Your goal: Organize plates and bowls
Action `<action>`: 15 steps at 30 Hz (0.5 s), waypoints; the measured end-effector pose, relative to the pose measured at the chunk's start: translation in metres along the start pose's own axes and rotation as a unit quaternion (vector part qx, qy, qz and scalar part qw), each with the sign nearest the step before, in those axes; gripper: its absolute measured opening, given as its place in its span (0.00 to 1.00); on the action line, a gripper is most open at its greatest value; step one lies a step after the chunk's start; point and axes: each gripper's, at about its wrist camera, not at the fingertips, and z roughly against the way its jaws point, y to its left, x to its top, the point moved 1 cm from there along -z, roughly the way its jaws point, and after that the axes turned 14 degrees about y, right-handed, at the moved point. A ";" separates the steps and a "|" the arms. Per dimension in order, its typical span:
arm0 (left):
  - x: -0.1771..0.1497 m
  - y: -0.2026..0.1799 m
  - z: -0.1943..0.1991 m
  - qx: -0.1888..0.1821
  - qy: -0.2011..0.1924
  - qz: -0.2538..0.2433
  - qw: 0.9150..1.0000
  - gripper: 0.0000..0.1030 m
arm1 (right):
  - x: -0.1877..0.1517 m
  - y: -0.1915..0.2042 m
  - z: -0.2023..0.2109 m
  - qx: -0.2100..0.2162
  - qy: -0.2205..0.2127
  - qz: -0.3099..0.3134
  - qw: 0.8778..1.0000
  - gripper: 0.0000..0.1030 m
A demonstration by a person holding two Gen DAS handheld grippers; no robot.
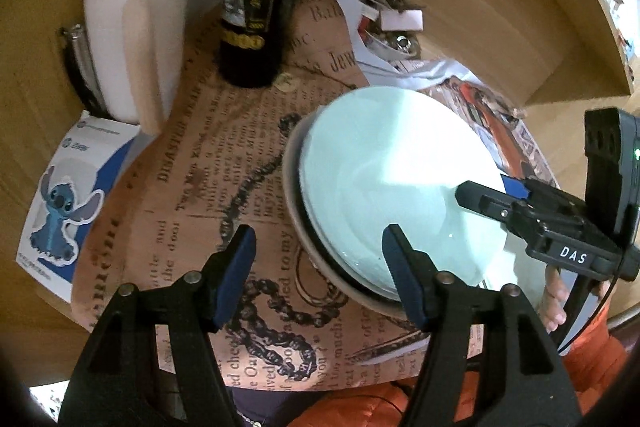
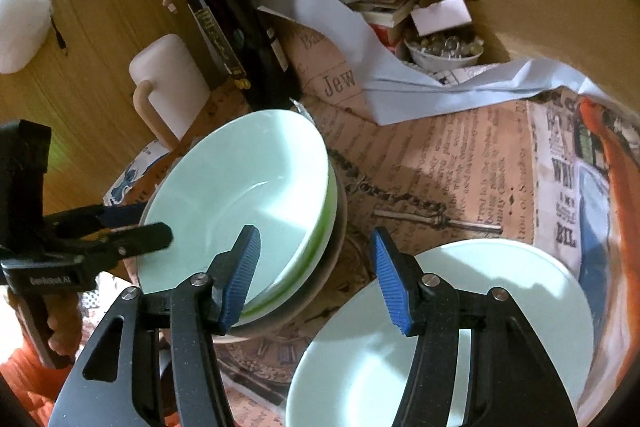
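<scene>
Both sets of jaws spread wide, nothing held. Left gripper (image 1: 318, 273) low over the near rim of the bowl (image 1: 400, 187), right gripper (image 2: 316, 275) between that bowl and the plate (image 2: 500, 307). Bowl nested mouth-up in a stack on the worktop (image 1: 240, 155), tipped a bit; round, so no long axis. Plate flat just beside it. Risk, probably: nudging that tilted stack sideways, or clipping the bottle (image 2: 228, 19) close behind.

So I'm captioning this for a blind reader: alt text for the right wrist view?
An open claw hovers over a stack of pale green bowls and a separate pale plate on newspaper-print paper. Behind stand a dark wine bottle and a white jug.
</scene>
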 end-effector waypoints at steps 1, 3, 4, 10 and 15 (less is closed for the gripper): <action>0.001 -0.001 -0.001 -0.001 0.002 -0.002 1.000 0.61 | 0.001 0.000 -0.001 0.004 0.005 -0.001 1.000 0.52; 0.002 -0.004 -0.004 -0.004 0.008 -0.009 1.000 0.52 | 0.003 0.001 -0.005 0.009 0.015 0.003 1.000 0.52; 0.003 -0.005 -0.005 -0.006 0.011 -0.013 1.000 0.49 | 0.004 0.002 -0.006 0.010 0.017 0.004 1.000 0.49; 0.002 -0.007 -0.005 -0.006 0.005 -0.021 1.000 0.44 | 0.007 0.005 -0.015 -0.003 0.030 0.012 0.999 0.40; -0.002 -0.017 -0.003 0.026 -0.008 -0.037 0.999 0.44 | 0.005 0.007 -0.015 -0.018 0.025 0.011 0.999 0.38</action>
